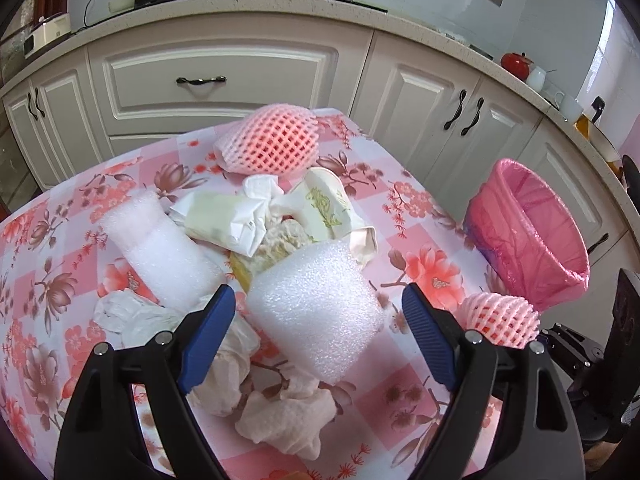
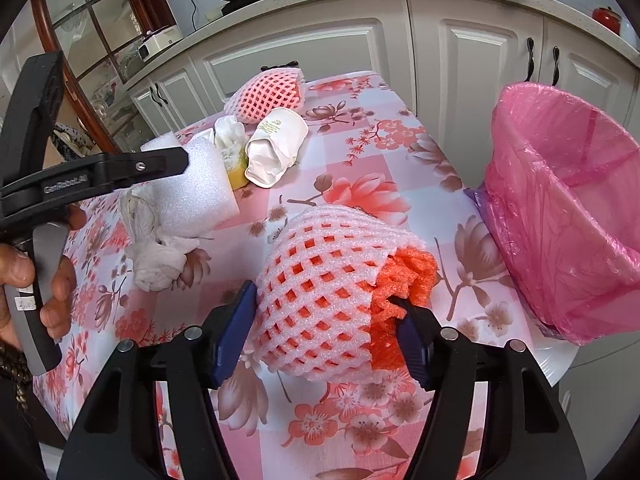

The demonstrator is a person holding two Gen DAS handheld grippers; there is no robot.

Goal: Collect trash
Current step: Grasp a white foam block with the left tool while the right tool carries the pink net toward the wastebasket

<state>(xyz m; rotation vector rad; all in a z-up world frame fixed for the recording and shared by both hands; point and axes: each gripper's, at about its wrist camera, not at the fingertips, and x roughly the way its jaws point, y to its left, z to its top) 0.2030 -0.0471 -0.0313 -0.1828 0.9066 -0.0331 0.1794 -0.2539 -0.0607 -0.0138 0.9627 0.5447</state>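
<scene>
Trash lies heaped on a table with a pink floral cloth [image 1: 420, 208]. My left gripper [image 1: 320, 316] is open, its jaws on either side of a white foam roll [image 1: 316, 312] without clamping it. Around it lie a second foam roll [image 1: 160, 252], crumpled tissues [image 1: 284, 412], a crushed paper cup [image 1: 324, 204] and a pink foam net [image 1: 276, 140]. My right gripper [image 2: 328, 320] has its jaws against both sides of a pink and orange foam net [image 2: 332, 300] on the cloth. A bin with a pink bag [image 2: 568, 208] stands at the table's right edge, also seen in the left wrist view [image 1: 532, 236].
White kitchen cabinets [image 1: 216, 80] and a countertop with a stove run behind the table. The left gripper and the hand holding it show at the left of the right wrist view [image 2: 96, 176]. A red pot [image 1: 518, 65] and cups stand on the counter at right.
</scene>
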